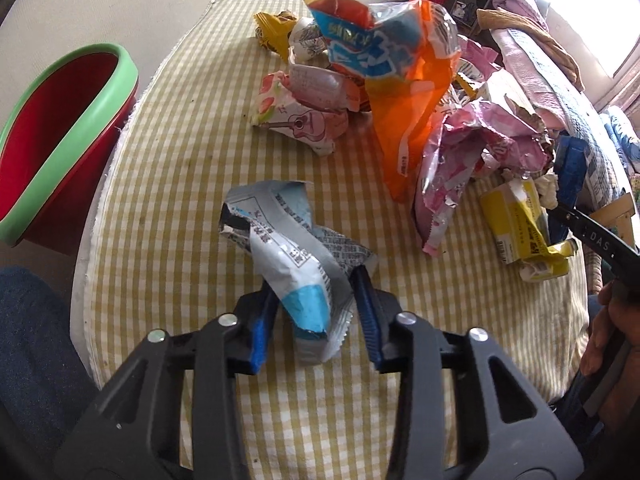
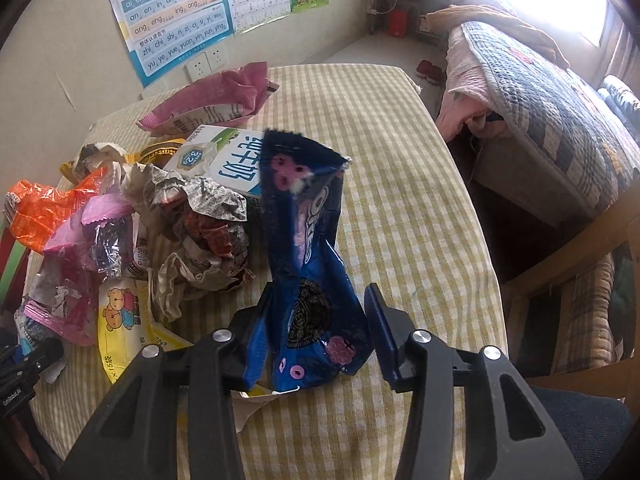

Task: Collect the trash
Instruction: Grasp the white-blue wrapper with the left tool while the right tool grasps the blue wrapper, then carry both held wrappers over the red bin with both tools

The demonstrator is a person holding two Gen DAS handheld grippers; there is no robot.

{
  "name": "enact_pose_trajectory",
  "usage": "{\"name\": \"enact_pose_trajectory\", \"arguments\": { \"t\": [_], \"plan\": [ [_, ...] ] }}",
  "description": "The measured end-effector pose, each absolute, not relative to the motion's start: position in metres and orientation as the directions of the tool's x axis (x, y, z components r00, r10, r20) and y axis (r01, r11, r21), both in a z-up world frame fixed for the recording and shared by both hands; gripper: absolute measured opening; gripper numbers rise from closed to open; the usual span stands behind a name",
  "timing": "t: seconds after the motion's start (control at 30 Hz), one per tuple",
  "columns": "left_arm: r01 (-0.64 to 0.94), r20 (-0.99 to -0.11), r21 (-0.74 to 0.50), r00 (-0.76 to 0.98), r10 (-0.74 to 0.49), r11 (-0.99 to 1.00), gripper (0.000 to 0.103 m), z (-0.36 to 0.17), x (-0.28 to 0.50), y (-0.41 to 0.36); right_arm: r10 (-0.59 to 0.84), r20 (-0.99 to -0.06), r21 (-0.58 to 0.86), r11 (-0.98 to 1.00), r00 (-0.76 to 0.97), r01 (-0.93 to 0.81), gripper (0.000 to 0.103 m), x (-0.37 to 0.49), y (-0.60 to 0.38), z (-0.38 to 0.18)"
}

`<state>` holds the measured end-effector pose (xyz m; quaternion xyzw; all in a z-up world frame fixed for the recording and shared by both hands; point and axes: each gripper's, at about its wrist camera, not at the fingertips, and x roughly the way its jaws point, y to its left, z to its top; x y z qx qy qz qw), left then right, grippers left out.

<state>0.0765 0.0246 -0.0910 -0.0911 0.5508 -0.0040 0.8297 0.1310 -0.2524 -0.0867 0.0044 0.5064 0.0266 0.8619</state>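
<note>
Between the 2 blue pads of the left gripper (image 1: 316,316): a crumpled grey-and-white wrapper (image 1: 292,252), lying on the checked tablecloth (image 1: 168,184); jaws half-spread around it, contact with the pads not clear. Left of that wrapper, off the cloth's edge, a red bin with a green rim (image 1: 60,140); nothing visible on the part of its interior shown. Beyond the wrapper, a heap with an orange bag (image 1: 404,92) and pink wrappers (image 1: 472,148); a yellow box (image 1: 516,216) to its right. In the right gripper (image 2: 316,320), a dark blue Oreo bag (image 2: 308,248) standing upright, jaws wide beside it, grip uncertain. Behind the bag, a milk carton (image 2: 224,160).
</note>
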Motion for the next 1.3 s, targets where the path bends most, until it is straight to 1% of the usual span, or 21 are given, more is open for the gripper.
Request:
{"name": "enact_pose_trajectory", "arguments": {
  "t": [0.03,0.1,0.3,0.5,0.77,1.03,1.3],
  "plan": [
    [-0.090,-0.911,-0.163,0.397,-0.115,0.982,0.032,-0.090,0.076,0.024,0.051,-0.869,0.034,0.999,0.492,-0.042,0.033,0.129,-0.252,-0.085],
    [-0.089,-0.905,-0.176,0.406,-0.125,0.980,0.030,-0.089,0.074,0.025,0.047,-0.864,0.031,0.999,0.502,-0.041,0.031,0.125,-0.253,-0.082],
    [-0.087,-0.885,-0.199,0.443,-0.140,0.976,0.024,-0.079,0.065,0.031,0.055,-0.852,0.053,0.998,0.520,-0.019,0.028,0.114,-0.255,-0.071],
    [-0.031,-0.849,-0.162,0.514,-0.123,0.986,0.023,-0.055,0.054,0.027,0.051,-0.819,0.029,0.998,0.571,-0.048,0.025,0.101,-0.244,-0.046],
    [0.023,-0.799,-0.127,0.591,-0.116,0.992,0.023,-0.030,0.043,0.024,0.075,-0.775,0.019,0.995,0.627,-0.096,0.025,0.082,-0.227,-0.016],
    [0.006,-0.762,-0.141,0.638,-0.113,0.990,0.023,-0.009,0.040,0.038,0.174,-0.750,0.069,0.980,0.638,-0.185,0.025,0.071,-0.195,0.005],
    [-0.078,-0.742,-0.161,0.666,-0.068,0.984,0.023,0.001,0.043,0.076,0.296,-0.716,0.089,0.937,0.633,-0.338,0.025,0.074,-0.132,0.020]
  ]
}}
